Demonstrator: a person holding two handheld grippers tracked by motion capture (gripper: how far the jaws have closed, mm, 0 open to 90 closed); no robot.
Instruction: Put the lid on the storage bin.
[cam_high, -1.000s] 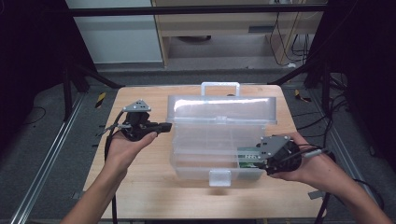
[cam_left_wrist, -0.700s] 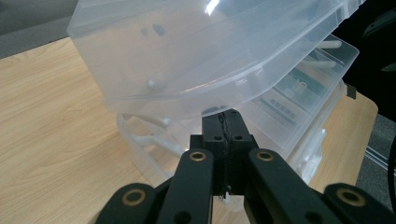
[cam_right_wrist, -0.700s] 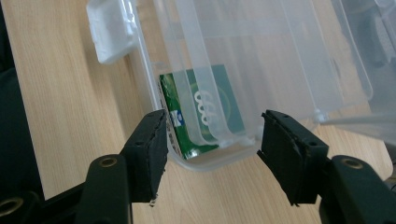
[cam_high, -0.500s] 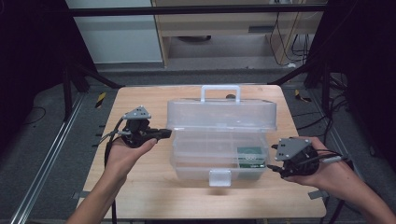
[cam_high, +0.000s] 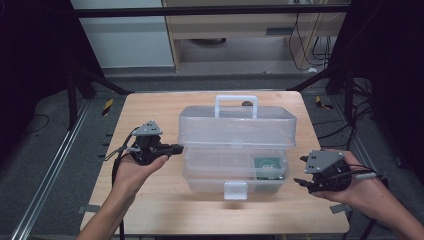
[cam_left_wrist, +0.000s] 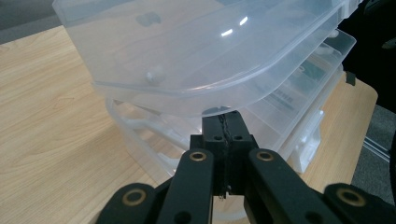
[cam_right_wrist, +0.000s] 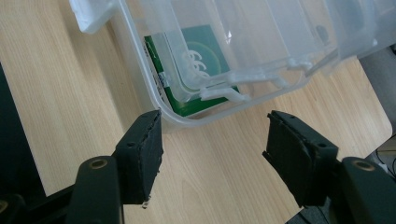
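Observation:
A clear plastic toolbox (cam_high: 220, 172) stands in the middle of the wooden table (cam_high: 150, 110), its lid (cam_high: 237, 125) raised toward the back with a white handle (cam_high: 236, 102) on top. A green packet (cam_high: 268, 166) lies in the box's right end, under the inner tray. My left gripper (cam_high: 177, 148) is shut, its tip at the box's left side just under the lid (cam_left_wrist: 187, 60). My right gripper (cam_high: 300, 171) is off the box's right end; its jaws have just been opening and nothing is between them. The right gripper (cam_right_wrist: 212, 135) faces the box corner with the green packet (cam_right_wrist: 196, 60).
A white latch (cam_high: 235, 190) juts from the box's front toward the table's near edge. Bare wood lies in front of the box and on both sides. Dark frame legs and cables stand off the table's left and right edges.
The lid has swung up and back from over the box. My right gripper has drawn away from the box's front right corner to the right. The left gripper has stayed put.

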